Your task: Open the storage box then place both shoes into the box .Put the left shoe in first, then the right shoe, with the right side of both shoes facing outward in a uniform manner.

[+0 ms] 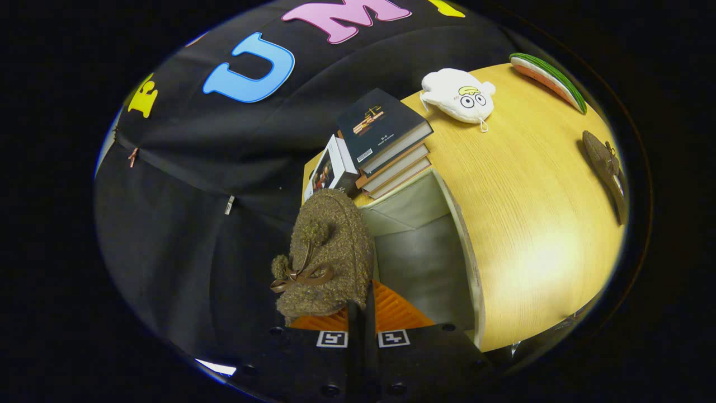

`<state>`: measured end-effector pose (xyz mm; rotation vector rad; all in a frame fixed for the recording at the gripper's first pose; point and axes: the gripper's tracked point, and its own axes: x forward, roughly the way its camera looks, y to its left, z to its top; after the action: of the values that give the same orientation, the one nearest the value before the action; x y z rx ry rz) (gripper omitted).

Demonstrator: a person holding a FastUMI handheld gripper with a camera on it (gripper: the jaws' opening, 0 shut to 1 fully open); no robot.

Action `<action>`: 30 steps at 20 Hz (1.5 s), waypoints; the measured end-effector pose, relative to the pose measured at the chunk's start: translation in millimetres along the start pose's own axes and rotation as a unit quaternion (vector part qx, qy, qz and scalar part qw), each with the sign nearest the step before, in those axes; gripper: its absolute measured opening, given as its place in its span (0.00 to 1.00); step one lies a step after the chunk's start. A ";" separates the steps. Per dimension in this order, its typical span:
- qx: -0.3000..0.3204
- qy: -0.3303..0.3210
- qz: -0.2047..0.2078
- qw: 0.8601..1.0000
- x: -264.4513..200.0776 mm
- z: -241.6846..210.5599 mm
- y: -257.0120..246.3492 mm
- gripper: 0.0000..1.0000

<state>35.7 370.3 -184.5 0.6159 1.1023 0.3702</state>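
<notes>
One fuzzy shoe (327,252) is pinched tight in the tongs (362,316) above the open box (464,224). It could slip and land facing the wrong way.

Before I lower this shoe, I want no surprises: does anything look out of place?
Nothing damaged. The claw is shut on the fuzzy shoe beside the open box; the other shoe lies apart on the table's far edge.
</notes>
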 end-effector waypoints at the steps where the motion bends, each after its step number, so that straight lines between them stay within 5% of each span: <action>1: 0.002 0.002 -0.006 1.000 4.4 -2.9 -1.5 0.05; 11: 0.005 0.021 -0.033 0.999 36.1 -20.1 -7.3 0.07; 13: 0.009 0.033 -0.019 0.999 40.6 -23.9 1.0 0.22; 17: -0.006 0.054 0.021 0.998 24.9 -34.7 23.3 1.00; 23: -0.088 -0.009 0.060 0.994 -44.3 6.4 27.7 0.98; 30: -0.272 -0.084 -0.054 0.957 -137.3 64.8 -113.7 0.98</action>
<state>35.1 186.3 -138.1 0.0948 0.8153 0.4928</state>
